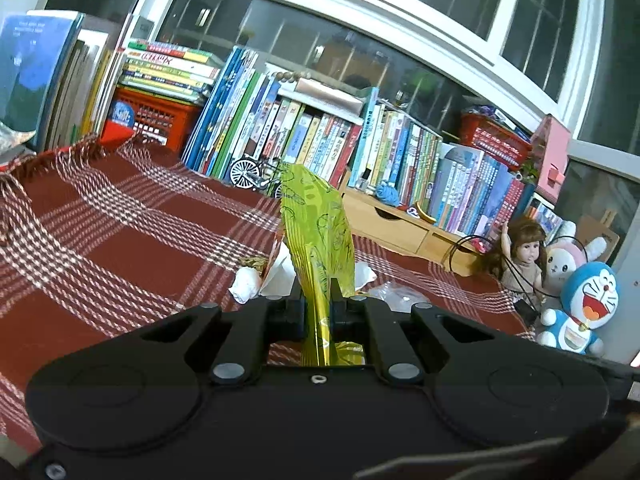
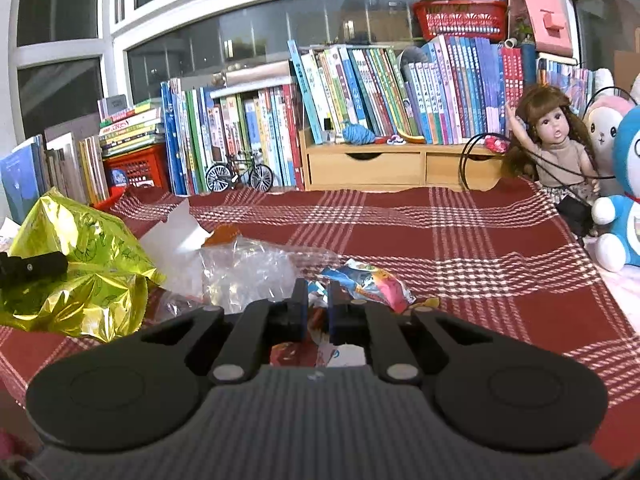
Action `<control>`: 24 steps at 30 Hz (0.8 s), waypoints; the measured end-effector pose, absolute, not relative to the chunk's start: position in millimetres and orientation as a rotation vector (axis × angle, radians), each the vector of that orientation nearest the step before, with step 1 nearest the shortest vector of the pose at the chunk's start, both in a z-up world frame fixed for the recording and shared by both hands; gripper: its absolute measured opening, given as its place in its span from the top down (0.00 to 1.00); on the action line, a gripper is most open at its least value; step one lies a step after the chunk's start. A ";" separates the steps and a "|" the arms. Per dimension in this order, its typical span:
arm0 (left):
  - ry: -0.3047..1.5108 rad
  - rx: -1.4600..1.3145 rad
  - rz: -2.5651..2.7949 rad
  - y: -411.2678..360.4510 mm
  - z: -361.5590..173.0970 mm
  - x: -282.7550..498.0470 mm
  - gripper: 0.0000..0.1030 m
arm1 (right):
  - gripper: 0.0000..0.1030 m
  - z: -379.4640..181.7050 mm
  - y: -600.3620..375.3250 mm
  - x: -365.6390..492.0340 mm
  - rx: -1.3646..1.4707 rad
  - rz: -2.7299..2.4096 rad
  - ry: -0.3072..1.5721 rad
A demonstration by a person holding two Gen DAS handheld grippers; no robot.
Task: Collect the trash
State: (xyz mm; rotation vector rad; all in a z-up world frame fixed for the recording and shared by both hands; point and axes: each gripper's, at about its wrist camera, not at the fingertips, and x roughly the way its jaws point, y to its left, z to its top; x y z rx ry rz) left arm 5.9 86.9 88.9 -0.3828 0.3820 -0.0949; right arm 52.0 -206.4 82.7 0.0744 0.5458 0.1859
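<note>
- Here, my left claw (image 1: pixel 318 300) is clenched on a yellow-green foil wrapper (image 1: pixel 318 232). The foil stands up between the fingers and also bunches behind them, so I judge the pinch falls near its middle.
- In the right wrist view the same wrapper (image 2: pixel 80 264) hangs crumpled at the left, with the left claw's fingers (image 2: pixel 32 268) showing dark against it.
- My right claw (image 2: pixel 318 304) is clenched too, gripping a colourful snack wrapper (image 2: pixel 372 284) that spreads out to the right of the fingers.
- The remaining trash lies on the worktop (image 2: pixel 460 248), which is covered by a red plaid cloth: a clear plastic bag (image 2: pixel 248 268) and white crumpled paper (image 2: pixel 176 228), touching one another just beyond the claws.
- The right half of the cloth is bare, giving room to swing that way.
- A doll (image 2: pixel 560 140) and a blue plush toy (image 2: pixel 628 200) crowd the far right edge; a row of books (image 2: pixel 360 92) and a model bicycle (image 2: pixel 240 176) line the back edge.
- I see no bin in either view.
</note>
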 end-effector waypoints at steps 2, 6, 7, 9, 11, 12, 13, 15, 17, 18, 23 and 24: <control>0.379 -0.368 -0.092 83.9 92.0 -1.3 0.92 | 0.88 86.6 -206.3 46.5 0.071 0.185 0.541; 0.350 -0.328 -0.088 77.5 99.4 -18.8 0.92 | 0.88 94.3 -207.3 35.0 0.081 0.188 0.526; 0.341 -0.316 -0.087 75.9 101.4 -23.7 0.92 | 0.88 96.0 -207.4 32.0 0.086 0.191 0.523; 0.326 -0.292 -0.089 72.8 105.1 -34.1 0.92 | 0.88 99.2 -208.4 25.7 0.100 0.201 0.520; 0.317 -0.271 -0.098 68.5 106.9 -48.0 0.92 | 0.88 100.7 -208.2 18.8 0.116 0.212 0.522; 0.312 -0.265 -0.104 65.9 107.6 -54.5 0.92 | 0.88 100.8 -208.1 14.7 0.125 0.220 0.525; 0.304 -0.259 -0.113 63.6 107.2 -61.8 0.92 | 0.88 100.6 -207.3 9.5 0.132 0.230 0.528; 0.289 -0.254 -0.125 59.5 104.8 -78.0 0.92 | 0.88 99.0 -206.2 0.6 0.140 0.246 0.533; 0.293 -0.255 -0.133 55.5 101.8 -91.1 0.92 | 0.88 96.4 -206.0 -8.3 0.154 0.260 0.541; 0.297 -0.259 -0.140 54.7 100.1 -96.9 0.92 | 0.88 95.3 -206.4 -12.2 0.164 0.267 0.547; 0.335 -0.284 -0.180 56.5 89.1 -126.9 0.91 | 0.88 89.7 -206.5 -38.0 0.200 0.314 0.557; 0.345 -0.292 -0.181 56.9 85.9 -133.6 0.91 | 0.88 87.5 -206.1 -43.7 0.207 0.323 0.563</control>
